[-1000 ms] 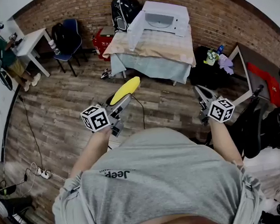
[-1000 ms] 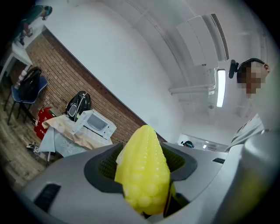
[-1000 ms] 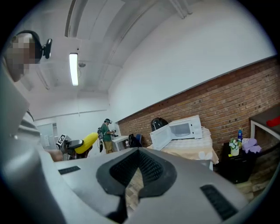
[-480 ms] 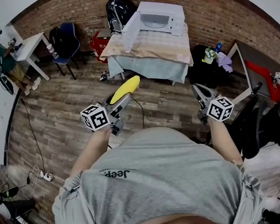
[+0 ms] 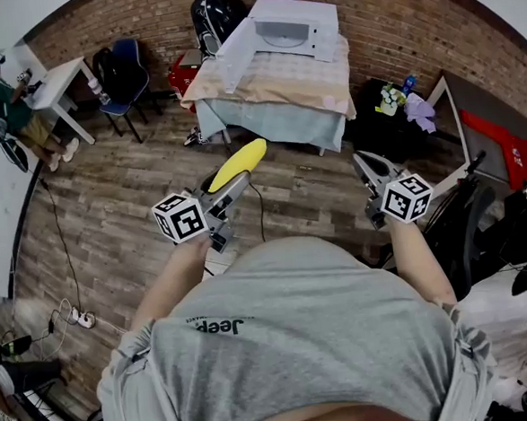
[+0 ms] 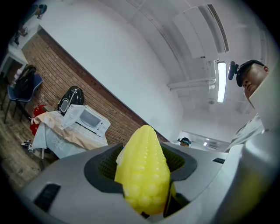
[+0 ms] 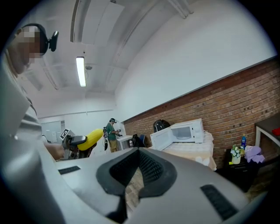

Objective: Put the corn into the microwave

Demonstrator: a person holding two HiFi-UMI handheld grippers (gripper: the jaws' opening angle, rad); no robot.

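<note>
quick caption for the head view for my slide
Left tool holds a yellow corn cob, aimed at the open-doored microwave on the cloth-covered table ahead.

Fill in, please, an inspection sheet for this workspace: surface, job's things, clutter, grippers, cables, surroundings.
surface: table covered with cloth, against the brick wall.
job's things: corn in the left gripper, not yet at the table; microwave on the table, door open.
clutter: black bag by the microwave; flowers right of the table.
grippers: left gripper shut on corn; right gripper shut, empty.
cables: power strip with cable on the floor.
surroundings: person at white desk; blue chair.
</note>
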